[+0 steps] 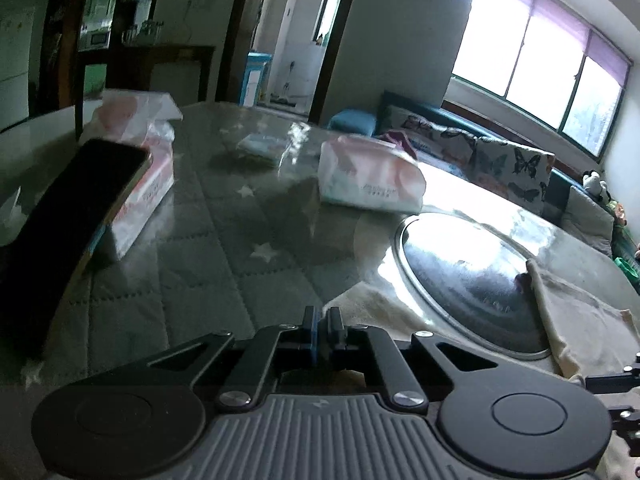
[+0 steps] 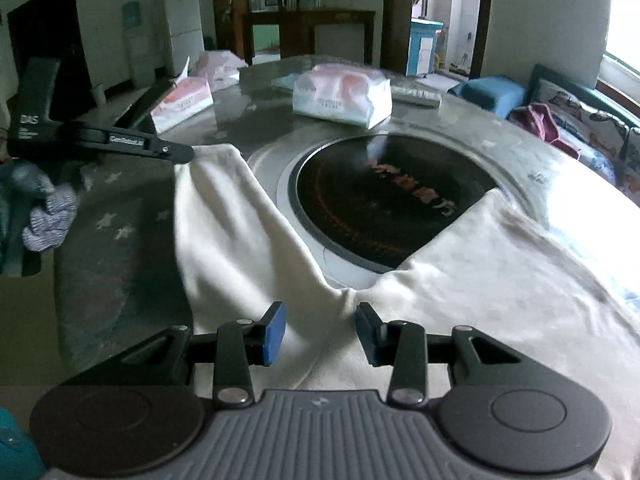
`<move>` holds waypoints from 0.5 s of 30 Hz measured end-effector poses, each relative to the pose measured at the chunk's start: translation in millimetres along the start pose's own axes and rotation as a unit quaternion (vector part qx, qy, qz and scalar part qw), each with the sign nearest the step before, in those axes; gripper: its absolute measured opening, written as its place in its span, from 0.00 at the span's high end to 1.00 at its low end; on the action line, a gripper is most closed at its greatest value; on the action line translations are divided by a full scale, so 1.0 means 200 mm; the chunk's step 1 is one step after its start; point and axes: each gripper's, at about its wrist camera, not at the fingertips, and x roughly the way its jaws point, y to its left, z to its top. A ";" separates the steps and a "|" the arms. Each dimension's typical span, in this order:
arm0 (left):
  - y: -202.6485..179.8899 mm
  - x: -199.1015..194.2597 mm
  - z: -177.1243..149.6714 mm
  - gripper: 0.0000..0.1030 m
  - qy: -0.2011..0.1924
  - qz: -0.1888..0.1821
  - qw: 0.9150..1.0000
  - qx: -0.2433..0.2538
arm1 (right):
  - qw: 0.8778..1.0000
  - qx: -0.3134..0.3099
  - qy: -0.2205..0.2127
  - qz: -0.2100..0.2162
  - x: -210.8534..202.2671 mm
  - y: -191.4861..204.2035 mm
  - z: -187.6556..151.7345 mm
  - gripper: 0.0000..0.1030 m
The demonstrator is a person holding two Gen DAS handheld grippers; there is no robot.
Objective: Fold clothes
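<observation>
Cream trousers [image 2: 256, 240] spread on table [image 2: 120, 248], legs running away beside the round hob [image 2: 384, 200]. Left gripper [image 2: 188, 154] pinched shut on far leg end. Right gripper [image 2: 320, 330] half-open over crotch, gripping nothing.

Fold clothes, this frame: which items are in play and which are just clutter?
In play:
- cream garment, spread on the table around the dark round inset
- left tongs, shut at the garment's far corner
- right tongs, open over its near middle

Clutter:
- two tissue packs
- phone leaning on one pack
- bluish cloth heap
- remote
</observation>
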 end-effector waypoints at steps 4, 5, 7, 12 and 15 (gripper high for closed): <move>0.02 -0.02 -0.01 0.91 0.005 0.000 1.000 -0.009 | 1.000 -0.009 -0.006 -0.001 0.02 0.02 0.00 0.60; 0.02 -0.03 -0.01 0.90 0.003 0.001 1.000 -0.011 | 1.000 -0.008 -0.007 0.000 0.00 0.02 0.00 0.60; 0.01 -0.07 -0.01 0.83 -0.003 0.007 1.000 -0.013 | 1.000 -0.014 -0.009 0.001 -0.04 0.03 0.00 0.61; 0.00 -0.10 -0.03 0.62 -0.001 0.014 1.000 -0.024 | 0.999 -0.032 0.000 -0.001 -0.14 0.07 -0.05 0.61; -0.02 -0.10 -0.05 0.61 0.005 0.014 0.999 -0.030 | 0.999 -0.038 0.005 0.003 -0.18 0.10 -0.09 0.61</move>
